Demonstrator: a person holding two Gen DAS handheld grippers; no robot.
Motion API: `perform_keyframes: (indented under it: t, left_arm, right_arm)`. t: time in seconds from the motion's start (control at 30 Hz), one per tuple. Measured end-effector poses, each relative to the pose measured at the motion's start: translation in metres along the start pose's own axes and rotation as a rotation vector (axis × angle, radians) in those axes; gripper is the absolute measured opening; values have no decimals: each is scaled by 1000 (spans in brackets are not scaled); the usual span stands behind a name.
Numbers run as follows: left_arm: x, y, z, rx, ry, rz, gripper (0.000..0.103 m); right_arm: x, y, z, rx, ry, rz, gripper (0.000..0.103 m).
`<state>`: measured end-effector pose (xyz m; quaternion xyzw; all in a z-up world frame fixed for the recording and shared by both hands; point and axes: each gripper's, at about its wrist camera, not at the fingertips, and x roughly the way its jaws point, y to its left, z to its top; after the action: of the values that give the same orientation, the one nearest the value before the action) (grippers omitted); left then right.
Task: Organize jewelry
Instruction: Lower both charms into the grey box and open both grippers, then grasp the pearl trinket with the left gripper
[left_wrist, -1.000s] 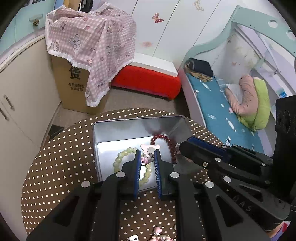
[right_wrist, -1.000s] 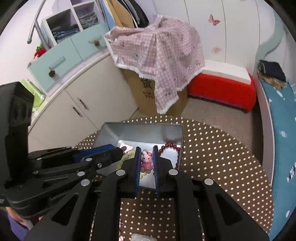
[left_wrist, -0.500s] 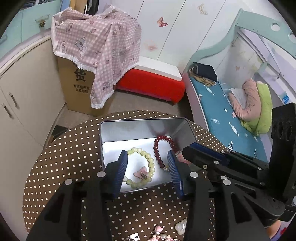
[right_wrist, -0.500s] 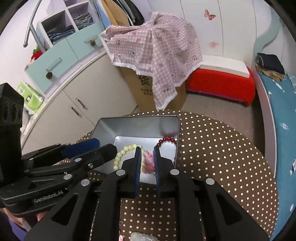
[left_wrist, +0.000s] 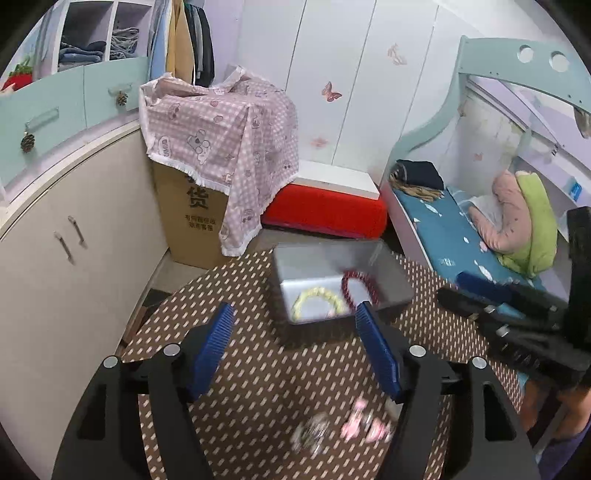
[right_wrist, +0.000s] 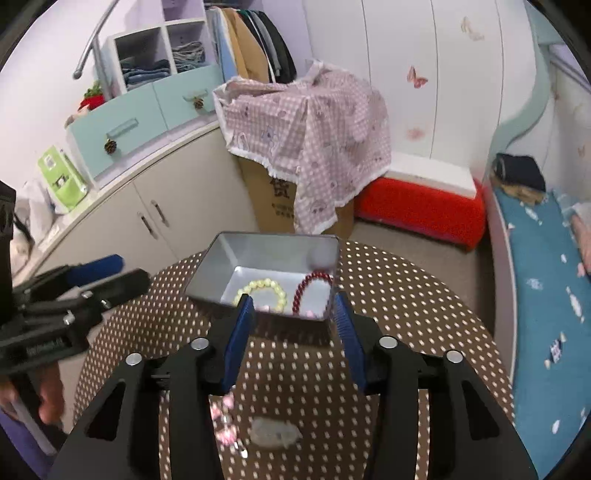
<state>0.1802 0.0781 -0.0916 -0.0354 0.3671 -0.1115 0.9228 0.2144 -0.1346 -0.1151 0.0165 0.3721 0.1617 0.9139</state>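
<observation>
Tabletop (right_wrist: 424, 295), round and covered in a brown cloth with white dots, filled the lower part of both wrist views in a child's bedroom. A blue-sheeted bed (right_wrist: 535, 288) ran along the right side, and a cardboard box (left_wrist: 192, 218) under a pink checked cloth stood behind.

A silver metal tin (right_wrist: 266, 251), open at the top, sat toward the far side of the tabletop. Inside it lay a pale yellow-green bead bracelet (right_wrist: 262, 291) and, just beside it to the right, a dark red bead bracelet (right_wrist: 310, 286). Small pink shapes showed at the near end of the tin floor, too blurred to name.

The left gripper (left_wrist: 295, 354) hung above the tabletop on the near side of the tin, its blue-padded jaws wide apart and empty. The right gripper (right_wrist: 293, 338) hung just in front of the tin's near wall, jaws likewise apart and holding nothing.

On the bare cloth nearest the cameras lay a pale translucent stone pendant (right_wrist: 275, 432) and, just beside it, a small pink charm cluster (right_wrist: 225, 421), both motion-blurred.

The task looked partly done: two bracelets were in the tin, while at least the pendant and the pink charms remained outside, probably next to be picked up.
</observation>
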Motion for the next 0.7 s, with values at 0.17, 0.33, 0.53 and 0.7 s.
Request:
perform_keyframes:
  t: [0.17,0.33,0.53,0.7]
  left_arm:
    - [-12,13,-32,-18,20,6,67]
    - [-14,15,-63,-35,59,-15,67]
    - [4,0,-91,-10,114,-13,64]
    - [18,-13,-101,24,156,-9,57]
  right_arm:
    - [-25,0,-33,-40,-15,-35,50]
    - [-36,-5,-67,-29,-8,-68,53]
    - [-37,-8,-101,7,17,-64,54]
    - [-33,-10,-115,25,41,-48,54]
